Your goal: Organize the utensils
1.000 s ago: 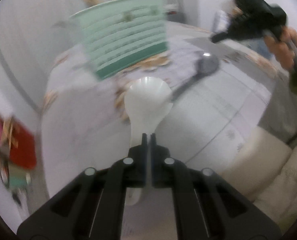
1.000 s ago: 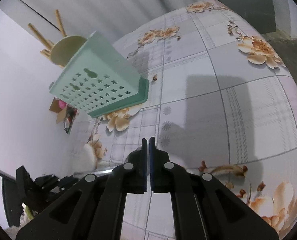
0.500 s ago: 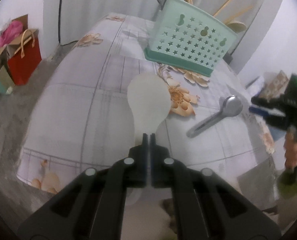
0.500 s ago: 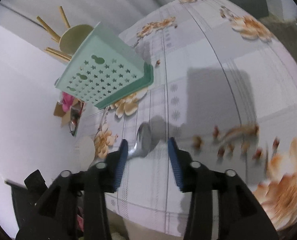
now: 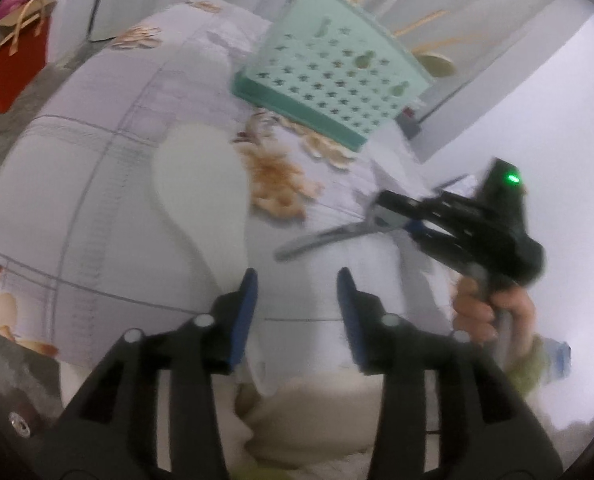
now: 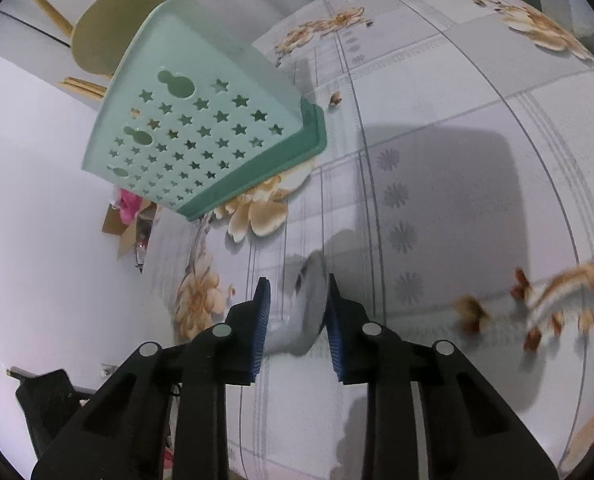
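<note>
A: Where does the left gripper (image 5: 297,296) stand?

B: Its jaws have just been opening, and nothing sits between the 2 blue pads. The white rice paddle (image 5: 205,192) lies on the flowered tablecloth (image 5: 97,184), its handle running down past the left pad.

A: And the right gripper (image 6: 297,312)?

B: Its jaws have just been closing around the bowl of the metal spoon (image 6: 305,312). The right pad looks to touch the bowl; whether the left pad presses too, I cannot tell. In the left wrist view the spoon's handle points toward the paddle.

A: The holder?

B: The green utensil holder (image 6: 193,128) stands farther back on the cloth, with wooden chopsticks (image 6: 49,12) rising from it.
</note>
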Tool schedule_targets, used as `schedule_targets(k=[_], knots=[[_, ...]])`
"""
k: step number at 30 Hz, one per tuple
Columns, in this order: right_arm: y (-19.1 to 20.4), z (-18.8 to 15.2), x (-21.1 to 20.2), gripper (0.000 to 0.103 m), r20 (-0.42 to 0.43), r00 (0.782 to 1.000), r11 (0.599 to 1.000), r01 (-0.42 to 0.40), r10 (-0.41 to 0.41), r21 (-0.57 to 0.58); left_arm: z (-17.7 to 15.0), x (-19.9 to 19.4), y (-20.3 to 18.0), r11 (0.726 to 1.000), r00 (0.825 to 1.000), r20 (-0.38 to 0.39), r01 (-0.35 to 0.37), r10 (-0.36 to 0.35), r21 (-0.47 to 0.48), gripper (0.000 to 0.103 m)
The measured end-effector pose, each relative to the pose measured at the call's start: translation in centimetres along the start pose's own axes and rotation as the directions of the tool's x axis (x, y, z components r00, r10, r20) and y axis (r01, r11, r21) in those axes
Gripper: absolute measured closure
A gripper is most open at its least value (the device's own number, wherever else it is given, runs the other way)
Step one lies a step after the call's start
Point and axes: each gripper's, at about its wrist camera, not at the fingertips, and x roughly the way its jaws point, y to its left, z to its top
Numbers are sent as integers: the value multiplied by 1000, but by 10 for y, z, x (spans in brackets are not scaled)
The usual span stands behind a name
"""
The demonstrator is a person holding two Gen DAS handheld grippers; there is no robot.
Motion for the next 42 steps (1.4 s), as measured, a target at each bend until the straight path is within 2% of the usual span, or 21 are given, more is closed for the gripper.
schedule_targets(k=[2,4,9,12,14,18,22,27,32,36,42], knots=[[-1,5,3,84,-2,1000,1000,-3,3,-5,-2,-2,-4,999,999,0,38,-38,29,54],[-2,10,6,93,-5,1000,1000,-1,1,-14,-1,-4,-8,996,999,-3,53,-53,67,53],[-1,17,11,94,-18,1000,999,0,-1,-41,3,-22,-11,981,997,27,67,-73,183,53],[-1,18,12,94,-24,1000,998,-6,5,-58,8,-36,-1,979,997,67,35,-50,203,53],[-1,20,12,94,-26,1000,998,-13,11,-65,15,-42,10,979,995,95,-18,-2,204,53],[0,26,16,94,-33,999,996,-17,14,-86,34,-40,34,985,994,91,-69,55,156,53],[3,30,20,94,-44,999,995,-23,18,-101,52,-33,49,987,994,77,-84,74,136,54],[4,31,23,94,-67,997,992,-46,39,-121,71,-16,62,986,996,15,-88,87,138,59],[8,33,27,94,-97,994,987,-59,45,-151,82,8,61,970,986,-75,-134,152,205,74],[10,35,30,94,-111,993,984,-60,42,-165,84,17,55,953,977,-102,-157,189,261,79],[11,35,28,92,-125,991,986,-68,49,-153,76,20,45,939,970,-131,-157,205,306,87]])
